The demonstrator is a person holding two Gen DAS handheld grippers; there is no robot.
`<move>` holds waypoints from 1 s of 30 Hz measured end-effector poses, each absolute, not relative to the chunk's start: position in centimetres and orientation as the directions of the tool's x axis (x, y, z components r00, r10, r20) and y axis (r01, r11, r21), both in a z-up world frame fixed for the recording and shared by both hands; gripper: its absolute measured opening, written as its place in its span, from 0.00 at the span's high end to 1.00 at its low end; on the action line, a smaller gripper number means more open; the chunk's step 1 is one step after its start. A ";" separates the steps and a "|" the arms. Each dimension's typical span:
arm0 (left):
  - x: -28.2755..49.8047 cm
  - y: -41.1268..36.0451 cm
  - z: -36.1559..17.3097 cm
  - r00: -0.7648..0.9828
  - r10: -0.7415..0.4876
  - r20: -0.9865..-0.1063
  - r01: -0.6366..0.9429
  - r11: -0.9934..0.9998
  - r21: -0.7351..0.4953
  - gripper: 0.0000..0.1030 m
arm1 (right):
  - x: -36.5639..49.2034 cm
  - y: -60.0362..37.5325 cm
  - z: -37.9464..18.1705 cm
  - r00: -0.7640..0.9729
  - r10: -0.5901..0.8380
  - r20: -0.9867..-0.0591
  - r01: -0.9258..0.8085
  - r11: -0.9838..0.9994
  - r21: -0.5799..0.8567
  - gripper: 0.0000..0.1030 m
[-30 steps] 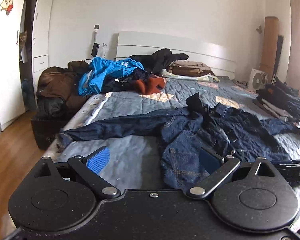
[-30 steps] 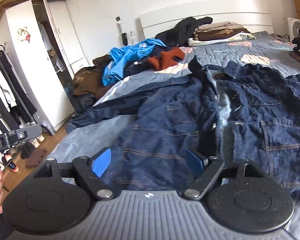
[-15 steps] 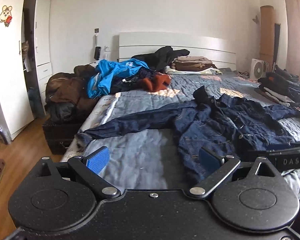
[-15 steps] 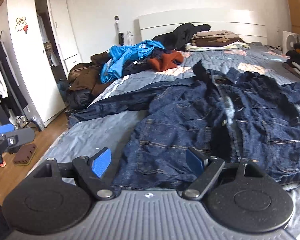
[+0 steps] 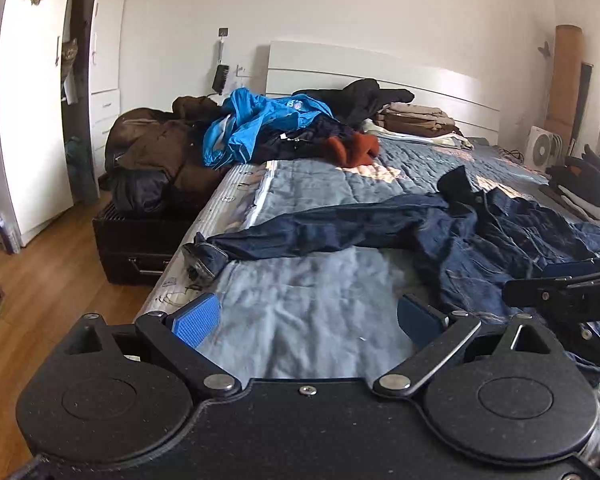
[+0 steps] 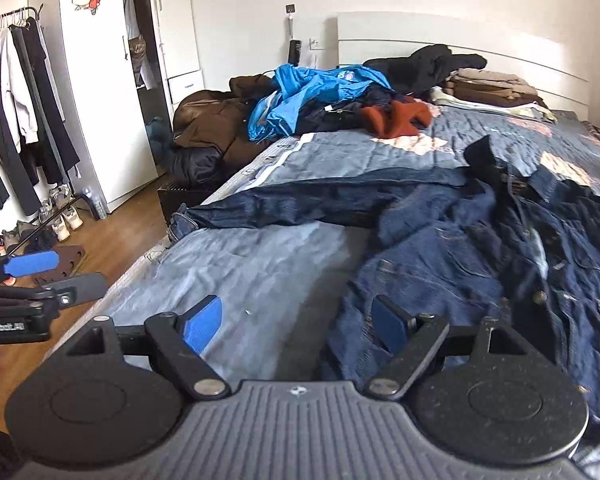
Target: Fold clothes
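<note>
A dark blue denim jacket (image 5: pixel 500 236) (image 6: pixel 480 248) lies spread open on the grey-blue quilt (image 5: pixel 312 308), one sleeve (image 5: pixel 312 232) stretched left to the bed's edge. My left gripper (image 5: pixel 308 320) stands open over bare quilt, left of the jacket's hem, with nothing between its blue pads. My right gripper (image 6: pixel 296 322) is open too, its right finger just over the jacket's lower left corner and its left finger over quilt. Each gripper shows at the edge of the other's view: the right gripper (image 5: pixel 568 276) and the left gripper (image 6: pixel 36 276).
A heap of clothes, blue jacket (image 5: pixel 256 124) and rust-red garment (image 5: pixel 354 150), lies near the headboard beside folded clothes (image 5: pixel 416 118). Brown coats (image 5: pixel 156 152) cover a black case by the bed. A wardrobe (image 6: pixel 100 80), hanging clothes (image 6: pixel 16 100) and shoes stand left on wood floor.
Both grippers have shifted left along the bed's near edge, away from the jacket's middle toward its left hem and sleeve. Both stayed open and hold nothing.
</note>
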State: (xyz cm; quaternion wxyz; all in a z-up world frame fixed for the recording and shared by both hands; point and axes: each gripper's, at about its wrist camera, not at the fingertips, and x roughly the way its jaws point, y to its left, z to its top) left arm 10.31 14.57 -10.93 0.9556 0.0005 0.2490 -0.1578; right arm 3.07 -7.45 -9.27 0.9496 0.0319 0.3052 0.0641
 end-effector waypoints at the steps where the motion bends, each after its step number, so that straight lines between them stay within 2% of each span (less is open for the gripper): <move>1: 10.9 14.8 -10.9 0.826 -0.303 -0.475 0.305 0.949 -0.076 0.07 | 3.6 -7.1 -9.3 0.804 0.141 -0.577 -0.102 0.990 0.100 0.21; 7: 12.5 15.6 -9.2 0.828 -0.311 -0.466 0.333 0.942 -0.038 0.07 | 5.4 -5.0 -9.2 0.797 0.144 -0.587 -0.115 0.990 0.087 0.21; 15: 13.3 17.0 -6.6 0.839 -0.314 -0.445 0.366 0.930 0.034 0.07 | 5.6 -3.6 -8.9 0.803 0.171 -0.572 -0.094 0.982 0.161 0.21; 25: 16.6 21.3 -7.0 0.808 -0.372 -0.456 0.435 0.900 0.038 0.07 | 6.6 -0.2 -8.6 0.813 0.120 -0.569 -0.032 0.986 0.163 0.21; 28: 18.0 23.5 -7.1 0.800 -0.397 -0.449 0.467 0.883 0.052 0.09 | 7.8 0.9 -8.4 0.811 0.109 -0.574 -0.015 0.986 0.166 0.21; 30: 19.6 24.9 -7.4 0.790 -0.401 -0.464 0.481 0.875 0.063 0.16 | 8.8 1.8 -8.3 0.810 0.108 -0.577 -0.011 0.986 0.168 0.21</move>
